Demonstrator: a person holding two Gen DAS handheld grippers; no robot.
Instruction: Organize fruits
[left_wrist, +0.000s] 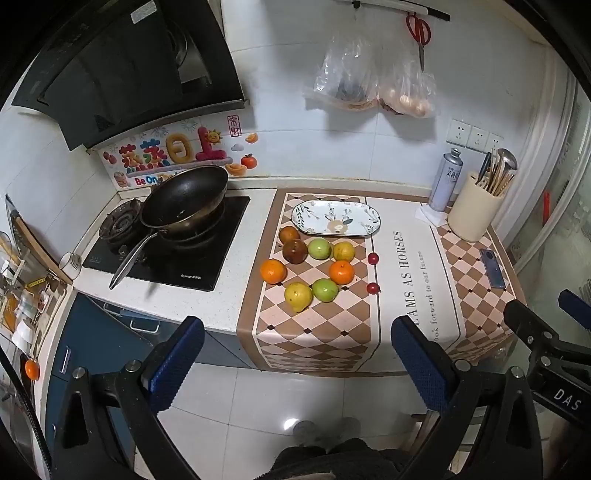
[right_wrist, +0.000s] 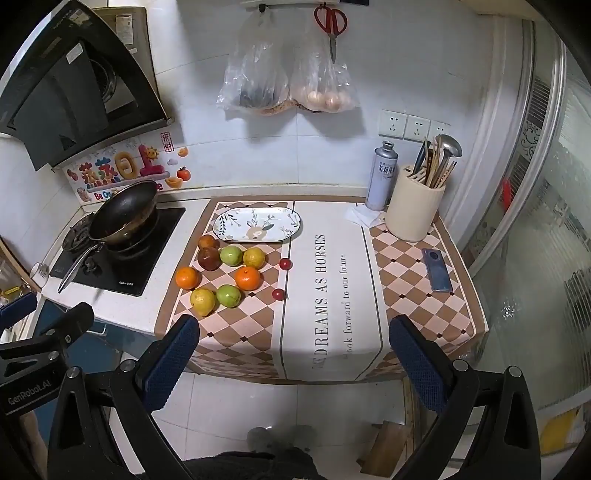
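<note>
Several fruits lie loose on the checkered mat (left_wrist: 321, 325): two oranges (left_wrist: 273, 271) (left_wrist: 341, 272), two green fruits (left_wrist: 325, 290) (left_wrist: 319, 248), two yellow fruits (left_wrist: 297, 296) (left_wrist: 344, 251), two dark brown fruits (left_wrist: 294, 251) and two small red ones (left_wrist: 373, 288). An empty oval patterned plate (left_wrist: 336, 218) lies just behind them; it also shows in the right wrist view (right_wrist: 256, 224). My left gripper (left_wrist: 295, 365) is open and empty, held off the counter's front edge. My right gripper (right_wrist: 293, 365) is open and empty too, to the right of the left one.
A stove with a black wok (left_wrist: 184, 201) is left of the mat. A spray can (right_wrist: 382, 175), a utensil holder (right_wrist: 415, 210) and a phone (right_wrist: 437, 270) stand on the right side. Plastic bags (right_wrist: 288, 85) and red scissors (right_wrist: 331, 22) hang on the wall.
</note>
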